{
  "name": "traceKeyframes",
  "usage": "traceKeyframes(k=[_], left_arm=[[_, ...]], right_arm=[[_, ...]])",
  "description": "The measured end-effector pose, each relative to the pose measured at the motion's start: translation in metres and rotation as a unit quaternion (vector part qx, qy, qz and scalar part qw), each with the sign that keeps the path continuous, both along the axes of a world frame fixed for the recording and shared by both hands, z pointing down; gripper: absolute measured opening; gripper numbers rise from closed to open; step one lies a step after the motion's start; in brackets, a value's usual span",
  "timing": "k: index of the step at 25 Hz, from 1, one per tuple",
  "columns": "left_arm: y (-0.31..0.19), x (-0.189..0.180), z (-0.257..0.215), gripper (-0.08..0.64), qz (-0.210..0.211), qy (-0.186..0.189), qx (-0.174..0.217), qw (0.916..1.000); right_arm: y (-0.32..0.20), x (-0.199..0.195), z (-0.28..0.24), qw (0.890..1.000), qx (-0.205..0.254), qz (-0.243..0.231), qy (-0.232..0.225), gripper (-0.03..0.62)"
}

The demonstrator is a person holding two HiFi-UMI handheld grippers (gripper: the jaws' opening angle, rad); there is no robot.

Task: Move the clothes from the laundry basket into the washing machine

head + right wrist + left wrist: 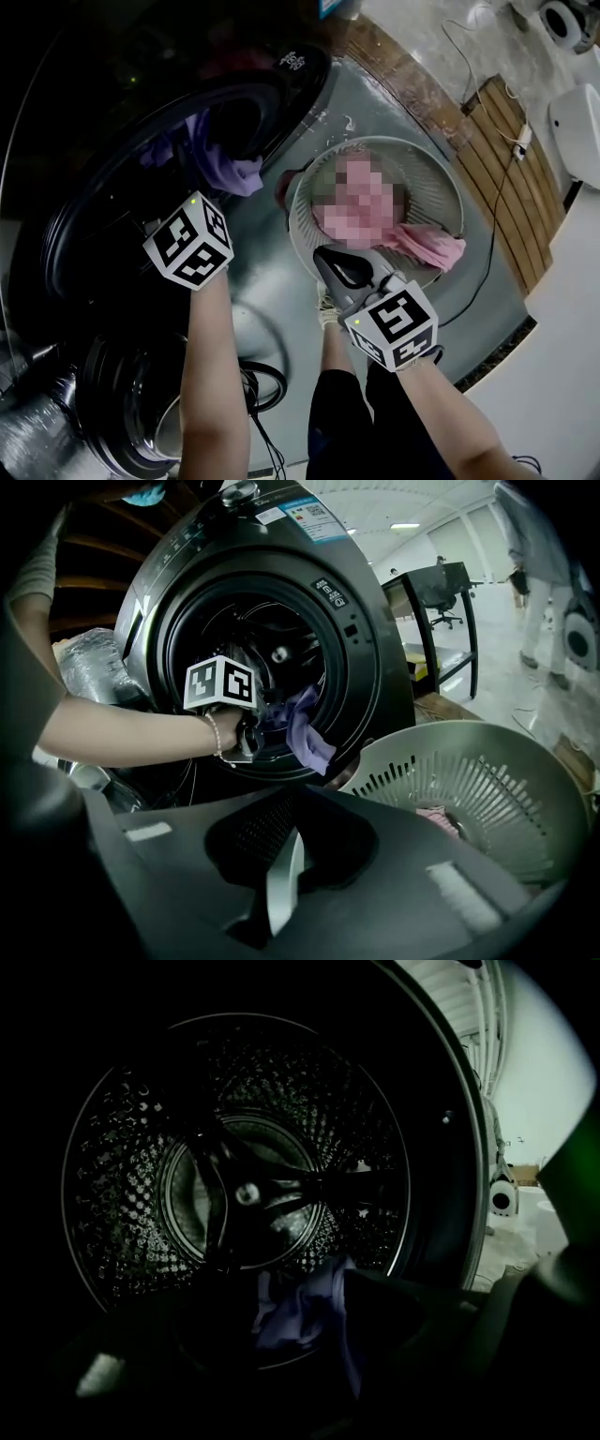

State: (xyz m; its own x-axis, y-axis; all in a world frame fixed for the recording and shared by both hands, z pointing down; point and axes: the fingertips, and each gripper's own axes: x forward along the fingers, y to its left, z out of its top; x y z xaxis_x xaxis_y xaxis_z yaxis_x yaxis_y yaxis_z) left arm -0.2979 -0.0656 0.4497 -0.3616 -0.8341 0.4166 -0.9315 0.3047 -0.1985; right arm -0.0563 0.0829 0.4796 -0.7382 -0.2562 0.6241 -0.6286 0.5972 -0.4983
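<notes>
Head view looks down on the dark front-loading washer (89,216), its round mouth open, with the pale slotted basket (445,187) standing on the floor just beside it to the right. Right gripper view has the same washer (361,630) upright at centre and the basket (525,789) low on the right, close under the claw. Left gripper view looks straight into the steel drum (122,1194), perforated all round. A purple cloth (232,171) hangs over the lower lip of the mouth, part inside and part outside; it shows again from the right side (307,731) and close up (300,1312). A pink cloth (433,247) lies in the basket, draped over its near rim. The left claw (251,726) is at the mouth of the washer, closed on the purple cloth. The right claw (330,261) hangs above the near rim of the basket, jaws together and holding nothing (281,878).
</notes>
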Motion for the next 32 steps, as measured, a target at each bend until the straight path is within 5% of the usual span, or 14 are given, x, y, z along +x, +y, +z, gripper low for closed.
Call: traceKeyframes(k=[6, 17, 19, 22, 23, 32], left_arm=[[0.027, 0.043, 0.013, 0.275, 0.040, 0.028, -0.015, 0.9987], [0.070, 0.092, 0.107, 0.272, 0.044, 0.098, -0.125, 0.9863], [0.063, 0.086, 0.113, 0.226, 0.037, 0.075, -0.136, 0.9871], [0.051, 0.073, 0.111, 0.017, 0.038, 0.022, -0.154, 0.9872], [0.050, 0.071, 0.108, 0.017, 0.041, 0.020, -0.155, 0.9868], [0.004, 0.016, 0.008, 0.017, 0.018, -0.033, -0.013, 0.9992]], right_arm=[[0.001, 0.000, -0.004, 1.000, 0.005, 0.001, 0.000, 0.021], [0.010, 0.006, 0.006, 1.000, 0.000, 0.004, 0.003, 0.021], [0.010, 0.007, 0.009, 1.000, 0.000, 0.005, 0.006, 0.021], [0.010, 0.007, 0.013, 1.000, 0.000, 0.009, 0.008, 0.021], [0.011, 0.006, 0.012, 1.000, 0.000, 0.009, 0.008, 0.021], [0.009, 0.000, 0.007, 1.000, 0.006, 0.007, 0.003, 0.021]])
